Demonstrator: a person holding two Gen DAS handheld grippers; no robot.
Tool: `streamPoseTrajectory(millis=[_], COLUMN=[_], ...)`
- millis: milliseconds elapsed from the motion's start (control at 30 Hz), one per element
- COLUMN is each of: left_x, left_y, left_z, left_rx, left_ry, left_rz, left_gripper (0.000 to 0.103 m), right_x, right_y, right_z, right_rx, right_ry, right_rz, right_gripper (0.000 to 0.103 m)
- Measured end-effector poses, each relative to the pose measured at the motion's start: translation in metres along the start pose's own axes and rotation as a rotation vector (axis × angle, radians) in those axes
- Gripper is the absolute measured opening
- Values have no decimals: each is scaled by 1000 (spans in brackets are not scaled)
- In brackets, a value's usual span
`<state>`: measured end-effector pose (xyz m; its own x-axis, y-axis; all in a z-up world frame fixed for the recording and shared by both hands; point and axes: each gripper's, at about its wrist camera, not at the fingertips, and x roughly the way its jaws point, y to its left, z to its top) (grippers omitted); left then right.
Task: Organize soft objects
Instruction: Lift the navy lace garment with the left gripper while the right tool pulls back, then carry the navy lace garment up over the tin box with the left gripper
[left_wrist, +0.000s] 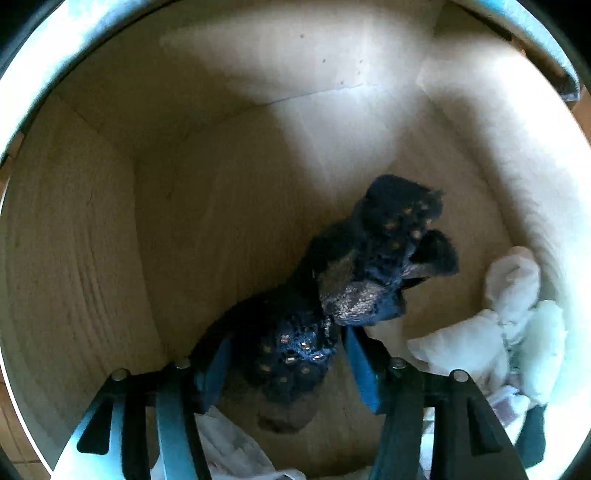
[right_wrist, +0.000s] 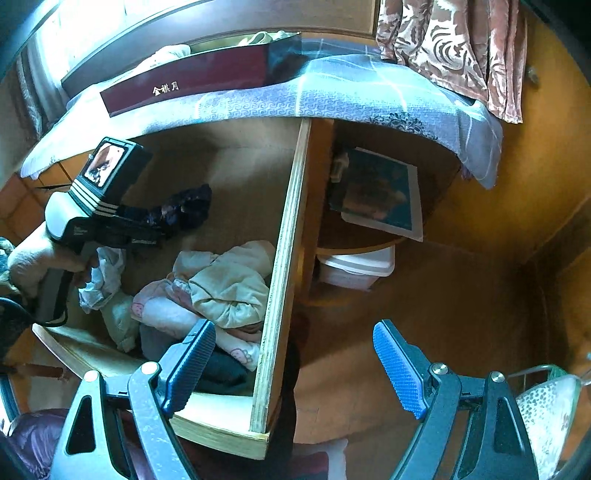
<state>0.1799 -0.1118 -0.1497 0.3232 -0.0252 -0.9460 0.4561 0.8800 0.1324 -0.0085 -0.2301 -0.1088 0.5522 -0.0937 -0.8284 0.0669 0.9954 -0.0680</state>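
A dark navy knitted sock bundle (left_wrist: 332, 280) with small tan dots lies on the floor of an open wooden drawer (left_wrist: 240, 177). My left gripper (left_wrist: 284, 365) points down into the drawer and stands open. Its blue pads (left_wrist: 364, 369) flank the near end of the socks, with a gap on the right side. The right wrist view shows the same left gripper (right_wrist: 155, 230), held by a hand, beside the navy socks (right_wrist: 188, 206). My right gripper (right_wrist: 295, 365) is open and holds nothing, hovering over the drawer's side wall (right_wrist: 288, 258).
Pale folded garments (right_wrist: 229, 288) fill the drawer's near right part, and white cloths (left_wrist: 509, 321) lie by the left gripper. A dark red box (right_wrist: 184, 81) sits on a blue patterned cloth (right_wrist: 351, 99) above. A framed picture (right_wrist: 384, 195) and a white tub (right_wrist: 354, 269) stand right of the drawer.
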Motion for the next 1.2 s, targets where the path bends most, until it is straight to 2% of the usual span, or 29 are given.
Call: streamPoseTrajectory(millis=[133, 267, 533, 900, 1033, 1200], left_x=[-3, -9, -38, -107, -136, -171], left_y=[-4, 0, 4, 17, 25, 37], left_z=[-4, -10, -18, -33, -40, -40], left_rx=[35, 16, -40, -82, -109, -137], left_ry=[-24, -53, -143, -280, -333, -399], left_rz=[51, 26, -47, -153, -201, -227], left_gripper=[34, 27, 26, 26, 26, 26], right_x=[2, 3, 4, 17, 20, 24], right_y=[3, 8, 45, 46, 51, 66], right_z=[0, 2, 8, 4, 3, 2], right_rx=[-8, -8, -136, -114, -128, -179], right_ry=[2, -8, -35, 4, 1, -2], right_rz=[11, 21, 70, 83, 98, 119], right_gripper=[88, 88, 88, 88, 88, 88])
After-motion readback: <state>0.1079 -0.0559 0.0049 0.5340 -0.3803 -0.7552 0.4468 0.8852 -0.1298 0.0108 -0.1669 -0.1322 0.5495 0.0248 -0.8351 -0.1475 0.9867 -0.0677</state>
